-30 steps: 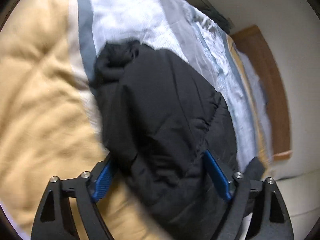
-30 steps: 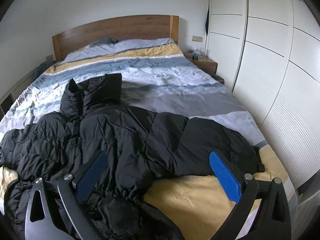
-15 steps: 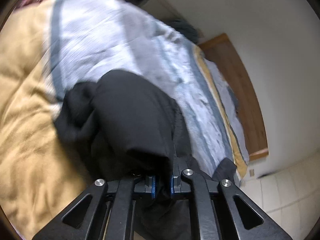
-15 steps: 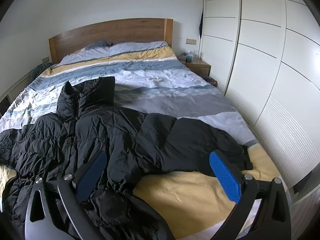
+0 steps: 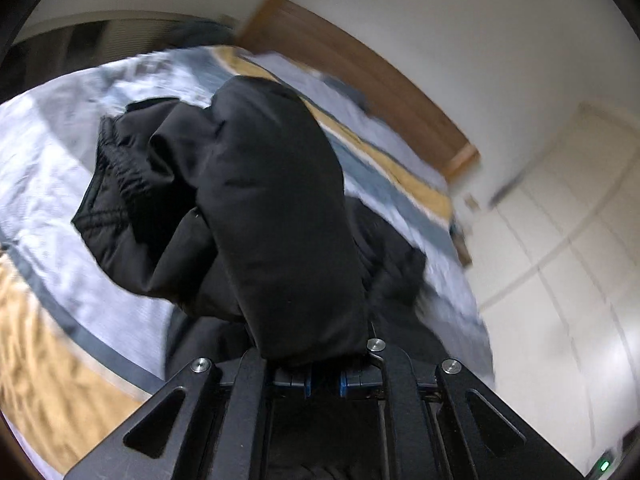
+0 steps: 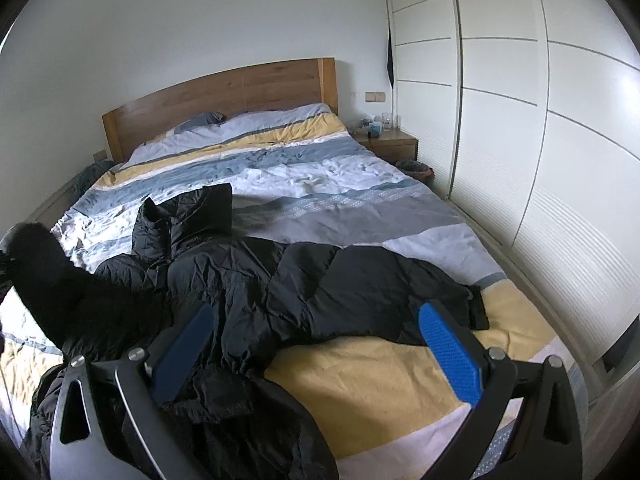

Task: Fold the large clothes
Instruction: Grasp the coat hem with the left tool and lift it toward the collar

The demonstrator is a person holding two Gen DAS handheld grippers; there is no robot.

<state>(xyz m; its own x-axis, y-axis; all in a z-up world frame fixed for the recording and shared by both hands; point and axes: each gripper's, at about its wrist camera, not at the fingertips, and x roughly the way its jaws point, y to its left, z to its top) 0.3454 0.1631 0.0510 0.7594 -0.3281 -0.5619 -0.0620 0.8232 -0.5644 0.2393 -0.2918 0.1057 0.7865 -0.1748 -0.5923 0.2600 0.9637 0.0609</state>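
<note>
Now higher: sleeve (image 5: 260,216) in left claw (image 5: 323,384).

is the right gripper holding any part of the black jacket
No, the right gripper is wide open, its blue pads apart above the black jacket on the bed.

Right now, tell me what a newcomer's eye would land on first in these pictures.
First, the black puffer jacket sprawled across the near half of the striped duvet. Next, its sleeve, filling the left wrist view, pinched in the shut left gripper and lifted off the bed. The right gripper hangs open above the jacket, blue pads wide apart.
</note>
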